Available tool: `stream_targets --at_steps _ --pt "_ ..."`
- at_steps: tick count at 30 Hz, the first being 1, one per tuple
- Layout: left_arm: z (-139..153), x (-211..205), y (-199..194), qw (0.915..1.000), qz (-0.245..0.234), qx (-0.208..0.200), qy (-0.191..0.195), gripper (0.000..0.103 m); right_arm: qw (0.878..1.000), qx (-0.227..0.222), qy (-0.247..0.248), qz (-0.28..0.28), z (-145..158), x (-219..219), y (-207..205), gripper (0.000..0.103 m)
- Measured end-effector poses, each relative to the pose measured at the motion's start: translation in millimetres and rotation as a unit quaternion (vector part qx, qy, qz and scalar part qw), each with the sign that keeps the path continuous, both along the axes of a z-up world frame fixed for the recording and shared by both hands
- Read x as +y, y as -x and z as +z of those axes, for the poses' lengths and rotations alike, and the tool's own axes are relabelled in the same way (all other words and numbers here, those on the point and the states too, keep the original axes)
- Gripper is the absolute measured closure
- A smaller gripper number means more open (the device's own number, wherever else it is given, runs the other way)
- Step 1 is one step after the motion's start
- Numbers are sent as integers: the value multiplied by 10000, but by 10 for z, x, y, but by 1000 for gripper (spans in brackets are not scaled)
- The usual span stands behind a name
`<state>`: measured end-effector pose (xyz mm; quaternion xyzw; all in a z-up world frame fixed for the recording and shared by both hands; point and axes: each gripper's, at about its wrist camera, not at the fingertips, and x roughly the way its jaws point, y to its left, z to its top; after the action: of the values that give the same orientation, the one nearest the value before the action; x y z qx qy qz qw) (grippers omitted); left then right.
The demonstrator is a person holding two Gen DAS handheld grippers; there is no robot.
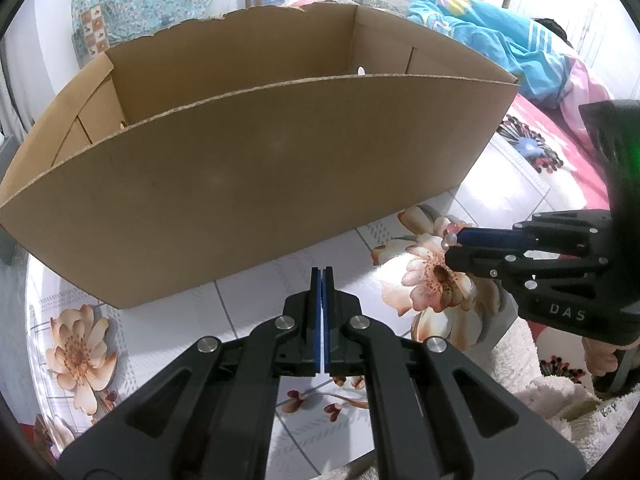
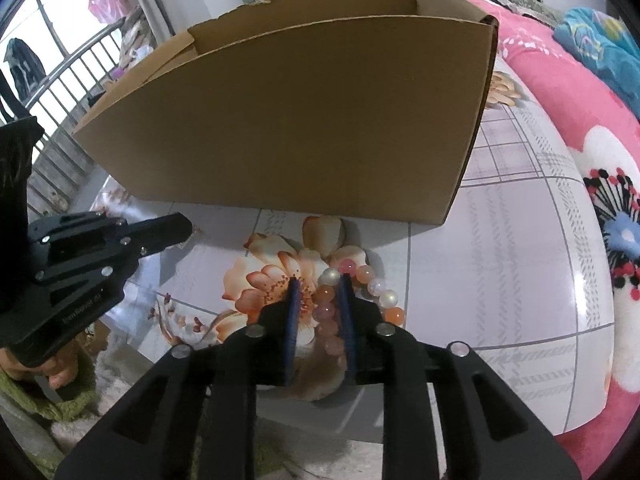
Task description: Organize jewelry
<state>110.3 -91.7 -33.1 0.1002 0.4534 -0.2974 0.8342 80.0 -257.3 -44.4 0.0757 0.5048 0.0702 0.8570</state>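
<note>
Where box (image 2: 280, 120) ends, bracelet (image 2: 360, 280) nr R gripper (image 2: 318, 292).

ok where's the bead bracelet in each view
Left wrist: only a few beads of the bracelet show, right of centre, at the tip of the right gripper.
Right wrist: lower centre, the bracelet lies on the table with one side between the open fingers of the right gripper.
Shared landmark: the cardboard box, just behind it in both.

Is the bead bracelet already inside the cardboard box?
No, the bead bracelet lies on the table before the cardboard box, between the right gripper's fingers.
</note>
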Motion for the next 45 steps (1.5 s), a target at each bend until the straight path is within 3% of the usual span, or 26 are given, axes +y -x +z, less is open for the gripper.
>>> stream_targets --at_steps 8,13,21,39,45 --pt "2 -34 -6 10000 5 4 -54 103 9996 -72 265 81 -3 98 -36 82" --pt "-7 -60 -3 10000 5 7 -98 103 9996 -91 274 -61 -8 114 17 91" --pt "-19 -88 18 9998 1 -49 -199 103 9987 -81 -402 -307 -37 -51 10 93" --pt "11 -108 54 9996 10 -156 -236 103 9889 -347 -1343 -532 135 -330 60 93" --pt "153 -36 103 9996 -6 -267 19 103 9846 -540 -1561 -566 241 -437 143 93"
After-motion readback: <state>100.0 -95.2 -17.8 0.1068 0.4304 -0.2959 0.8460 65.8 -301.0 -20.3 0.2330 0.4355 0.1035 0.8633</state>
